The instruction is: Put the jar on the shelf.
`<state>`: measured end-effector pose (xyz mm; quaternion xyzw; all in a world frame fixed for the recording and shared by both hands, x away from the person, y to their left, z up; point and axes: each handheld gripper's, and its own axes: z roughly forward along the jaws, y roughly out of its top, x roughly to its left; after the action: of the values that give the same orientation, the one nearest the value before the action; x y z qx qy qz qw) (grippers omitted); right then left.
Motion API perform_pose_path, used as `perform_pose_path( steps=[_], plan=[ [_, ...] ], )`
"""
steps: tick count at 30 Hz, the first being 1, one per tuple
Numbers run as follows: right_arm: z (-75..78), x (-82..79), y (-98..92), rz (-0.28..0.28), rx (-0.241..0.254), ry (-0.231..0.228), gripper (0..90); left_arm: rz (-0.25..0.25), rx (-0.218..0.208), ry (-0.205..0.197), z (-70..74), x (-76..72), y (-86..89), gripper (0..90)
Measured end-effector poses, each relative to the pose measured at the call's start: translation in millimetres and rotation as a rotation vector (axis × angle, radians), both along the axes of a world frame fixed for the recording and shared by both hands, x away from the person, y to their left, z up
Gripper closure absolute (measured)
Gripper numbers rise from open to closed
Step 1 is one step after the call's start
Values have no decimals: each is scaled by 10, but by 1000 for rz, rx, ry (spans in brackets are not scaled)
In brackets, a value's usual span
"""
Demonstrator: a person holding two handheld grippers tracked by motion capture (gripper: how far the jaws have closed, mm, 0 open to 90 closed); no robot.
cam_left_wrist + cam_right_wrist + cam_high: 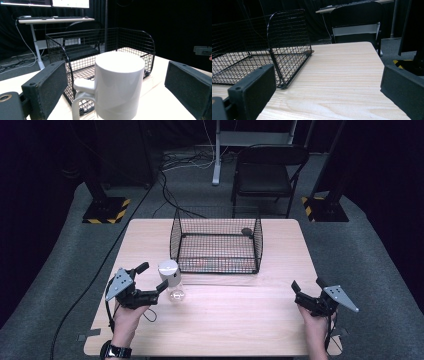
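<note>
We have our left gripper (pixel 152 277) at about eight o'clock on the table (pixel 240 320), its jaws spread wide with the white mug (pixel 169 272) standing between them. In the left gripper view the mug (pixel 117 85) stands upside down, its flat base up and its handle toward the left pad, and there is clear space between each pad and the mug's wall, so we judge that nothing is gripped yet. A small clear glass piece (pixel 176 295) lies on the table right beside the mug at its six o'clock side; we cannot tell what it is. The wire basket (pixel 217 245) sits at twelve o'clock from the table's centre, just beyond the mug, which stands outside the basket's near left corner. A small dark thing (pixel 246 231) lies in the basket's far right corner, too small to make out. Our right gripper (pixel 307 285) hangs at four o'clock, well apart from the mug, its jaws equally wide and empty; the right gripper view looks along bare wood with the basket (pixel 287 50) off at ten o'clock. As we read it, the work is at its start: the approach to the mug is made, but closing on it, lifting it and carrying it, most likely into the basket, are all left to do.
</note>
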<state>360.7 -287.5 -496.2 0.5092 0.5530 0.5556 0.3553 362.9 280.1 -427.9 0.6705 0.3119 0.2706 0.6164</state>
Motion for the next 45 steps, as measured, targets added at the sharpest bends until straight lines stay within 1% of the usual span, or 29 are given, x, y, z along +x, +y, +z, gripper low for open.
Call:
perform_pose_path(
  steps=[4, 6, 9, 12, 24, 29, 32, 36, 45],
  plan=[
    [1, 0, 4, 4, -1, 1, 0, -7, 14, 7, 18, 48, -58, 41],
    [2, 1, 5, 6, -3, 1, 0, -11, 31, 8, 21, 69, -95, 41],
    [0, 3, 8, 8, -4, 2, 0, -15, 47, 23, 9, 117, -142, 40],
    [-1, 2, 6, 8, -4, 2, 0, -19, 43, 26, 3, 152, -180, 40],
    [-3, 5, -5, 7, -2, 3, 0, -14, 64, 36, -43, 252, -273, 43],
    [-1, 2, -12, 6, 2, 3, 0, -16, 67, 36, -48, 267, -302, 44],
    [0, -1, -20, 4, 6, 4, 0, -14, 52, 44, -64, 274, -305, 45],
    [1, -1, -27, 4, 7, 3, 0, -13, 64, 51, -92, 282, -311, 46],
    [0, 0, -27, 4, 9, 5, 0, -11, 57, 55, -121, 288, -309, 48]
  ],
)
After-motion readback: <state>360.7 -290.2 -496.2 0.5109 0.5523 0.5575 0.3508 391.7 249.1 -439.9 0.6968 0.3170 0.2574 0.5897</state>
